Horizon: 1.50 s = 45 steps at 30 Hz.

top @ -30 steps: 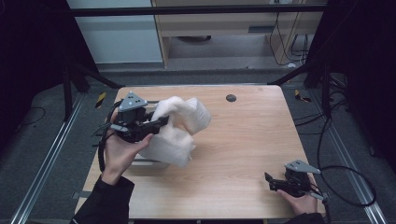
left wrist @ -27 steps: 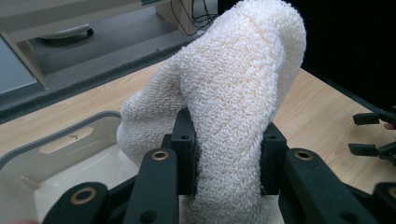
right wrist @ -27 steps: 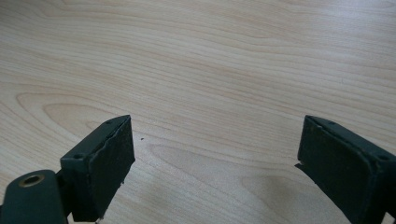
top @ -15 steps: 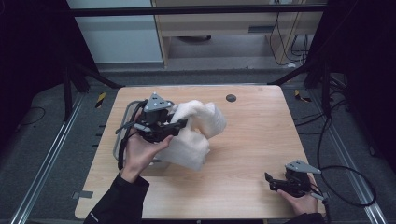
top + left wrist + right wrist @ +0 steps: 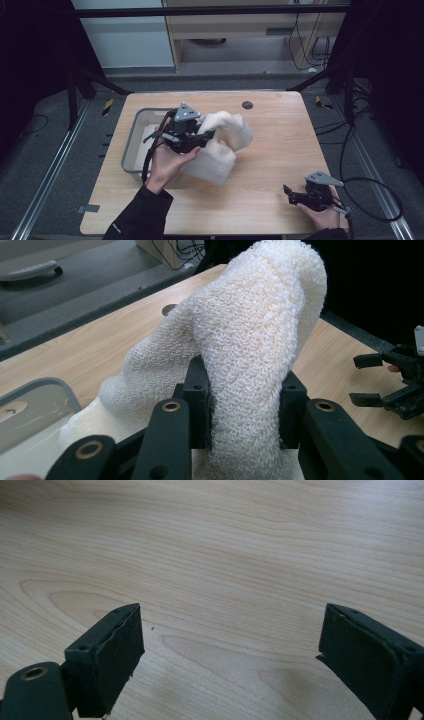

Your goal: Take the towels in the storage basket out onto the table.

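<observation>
A white knitted towel (image 5: 225,142) hangs bunched over the table's middle, its lower part resting on the wood. My left gripper (image 5: 207,135) is shut on the towel (image 5: 250,340), whose thick fold rises between the two black jaws. In the high view my right gripper (image 5: 290,195) rests low at the table's front right, held in a hand, with the jaws wide apart and nothing between them. Its black fingers (image 5: 107,655) frame bare wood in the right gripper view. That same right gripper (image 5: 385,385) appears far off at the right edge of the left gripper view.
A grey tray (image 5: 131,145) sits at the table's left, just behind the left hand; its rim (image 5: 35,390) also shows in the left gripper view. A dark round hole (image 5: 247,105) lies near the table's far edge. Black frame legs stand around the table.
My left gripper has carried the towel rightward, out from over the tray toward the table's middle. The right gripper has stayed put.
</observation>
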Tool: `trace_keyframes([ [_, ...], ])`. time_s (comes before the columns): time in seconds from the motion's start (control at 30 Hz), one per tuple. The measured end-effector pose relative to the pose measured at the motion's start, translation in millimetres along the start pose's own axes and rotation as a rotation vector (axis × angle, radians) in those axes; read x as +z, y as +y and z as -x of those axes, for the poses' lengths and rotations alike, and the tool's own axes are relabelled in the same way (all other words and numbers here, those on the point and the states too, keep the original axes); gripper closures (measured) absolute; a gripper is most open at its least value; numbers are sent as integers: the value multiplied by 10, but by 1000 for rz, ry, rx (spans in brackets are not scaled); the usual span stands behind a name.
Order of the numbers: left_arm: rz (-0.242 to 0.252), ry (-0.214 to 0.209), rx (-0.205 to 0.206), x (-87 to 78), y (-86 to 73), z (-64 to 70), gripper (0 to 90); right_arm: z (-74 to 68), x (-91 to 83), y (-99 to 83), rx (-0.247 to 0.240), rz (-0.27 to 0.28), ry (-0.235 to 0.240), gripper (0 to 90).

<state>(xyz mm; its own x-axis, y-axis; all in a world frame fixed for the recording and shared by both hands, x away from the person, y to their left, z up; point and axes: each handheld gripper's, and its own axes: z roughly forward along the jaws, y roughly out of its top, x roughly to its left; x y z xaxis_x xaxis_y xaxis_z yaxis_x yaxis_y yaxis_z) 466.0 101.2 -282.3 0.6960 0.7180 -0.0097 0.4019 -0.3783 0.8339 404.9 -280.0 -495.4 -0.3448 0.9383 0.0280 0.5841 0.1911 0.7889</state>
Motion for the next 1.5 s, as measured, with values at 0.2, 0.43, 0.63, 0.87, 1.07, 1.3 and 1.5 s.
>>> trace_keyframes([
  [0.2, -12, -16, -2, 141, -25, 33, 670, -2, 0, 0, -2, 0, 0, 107],
  [0.43, -14, -34, 7, 245, 1, 110, 670, -6, -3, 1, 3, -1, 4, 107],
  [0.63, -7, -63, 16, 293, 70, 205, 670, -3, -6, 1, -9, 2, 2, 107],
  [0.87, -13, -66, 29, 396, 87, 273, 670, -8, -8, 1, -7, 1, 3, 107],
  [1.07, -19, -78, 19, 530, 45, 268, 670, -8, -9, 1, -7, 2, 3, 107],
  [1.3, -27, -90, 19, 706, -34, 299, 670, -11, -12, 2, -6, -1, 9, 107],
  [1.5, -47, -122, 16, 893, -159, 361, 669, -11, -12, 0, -8, 0, 11, 107],
])
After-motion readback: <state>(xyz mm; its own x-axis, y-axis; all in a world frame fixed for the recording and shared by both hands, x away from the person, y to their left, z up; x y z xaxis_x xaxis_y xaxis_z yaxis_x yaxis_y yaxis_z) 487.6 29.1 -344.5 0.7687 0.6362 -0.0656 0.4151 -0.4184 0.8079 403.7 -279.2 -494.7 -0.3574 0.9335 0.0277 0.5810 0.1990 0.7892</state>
